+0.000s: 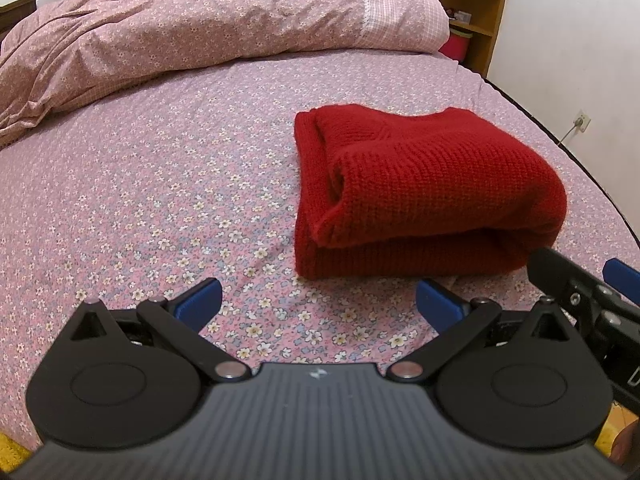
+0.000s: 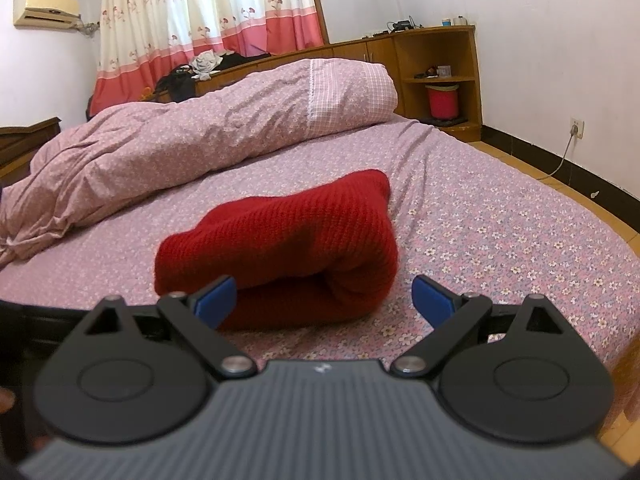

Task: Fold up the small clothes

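Left wrist view shows you a red knitted sweater (image 1: pixel 424 196), folded into a thick, rounded bundle with a ribbed, chunky weave and a soft roll along its near edge. It lies on the bed (image 1: pixel 160 184), whose sheet is thin pink-lilac cotton printed with small flowers.

Your left gripper (image 1: pixel 318 304) is spread wide, blue pads apart, holding nothing; the sweater sits ahead of it and off to its right, clear of both fingers. In this view your right gripper (image 1: pixel 576 280) pokes in just beside the sweater's near right corner.

From the right wrist view, your right gripper (image 2: pixel 323 298) is also spread and empty. The sweater (image 2: pixel 280 240) lies directly ahead of it, its near fold reaching into the gap between the fingers; the left blue pad (image 2: pixel 216 300) overlaps the sweater's near edge, though you cannot tell whether it touches.

Beyond the sweater a crumpled floral duvet (image 2: pixel 180 148) with a checked end panel is heaped across the bed. Behind that stands a wooden headboard shelf (image 2: pixel 436 64) holding a red bucket (image 2: pixel 442 100). Flowered curtains (image 2: pixel 208 8) with a pink hem hang behind the duvet, and a wall socket (image 2: pixel 576 126) with a cable sits to the sweater's far right.
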A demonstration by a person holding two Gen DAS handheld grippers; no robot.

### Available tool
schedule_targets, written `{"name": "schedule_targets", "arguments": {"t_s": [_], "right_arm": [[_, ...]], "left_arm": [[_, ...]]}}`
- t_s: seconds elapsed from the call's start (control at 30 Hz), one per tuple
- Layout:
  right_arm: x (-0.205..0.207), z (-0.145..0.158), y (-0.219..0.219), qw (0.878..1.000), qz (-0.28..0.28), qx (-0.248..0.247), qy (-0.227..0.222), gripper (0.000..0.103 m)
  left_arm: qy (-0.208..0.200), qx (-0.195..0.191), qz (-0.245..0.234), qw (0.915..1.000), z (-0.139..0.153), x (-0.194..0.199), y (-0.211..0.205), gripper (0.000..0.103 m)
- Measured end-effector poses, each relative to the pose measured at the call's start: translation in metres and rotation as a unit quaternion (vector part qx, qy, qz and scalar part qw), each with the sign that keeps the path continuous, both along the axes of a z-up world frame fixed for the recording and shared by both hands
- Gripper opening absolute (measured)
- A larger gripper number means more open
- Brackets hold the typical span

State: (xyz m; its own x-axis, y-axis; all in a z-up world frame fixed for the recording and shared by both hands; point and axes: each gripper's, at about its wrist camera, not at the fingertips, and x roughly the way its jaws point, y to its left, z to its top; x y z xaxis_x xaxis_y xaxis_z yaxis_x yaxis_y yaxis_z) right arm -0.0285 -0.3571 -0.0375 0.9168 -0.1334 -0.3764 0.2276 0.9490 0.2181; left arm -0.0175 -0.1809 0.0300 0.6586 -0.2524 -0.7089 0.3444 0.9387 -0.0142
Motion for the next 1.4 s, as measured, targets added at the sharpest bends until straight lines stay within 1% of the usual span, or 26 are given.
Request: {"name": "schedule_targets", "arguments": {"t_s": [0.27, 0.53, 1.4], "right_arm": [[0.0004, -0.0003, -0.0015, 1.000, 0.000, 0.004, 0.002, 0.096], [0.0011, -0.0027, -0.0033, 1.000, 0.000, 0.009, 0.005, 0.096], [0.0033, -0.0039, -0.0009, 1.000, 0.003, 0.010, 0.007, 0.096]], "left_arm": [[0.001, 0.000, 0.000, 1.0000, -0.0007, 0.0000, -0.0005, 0.103], [-0.011, 0.003, -0.002, 0.9999, -0.0009, -0.0024, -0.0002, 0.103], [-0.005, 0.002, 0.000, 1.0000, -0.0025, -0.0006, -0.0004, 0.103]]}}
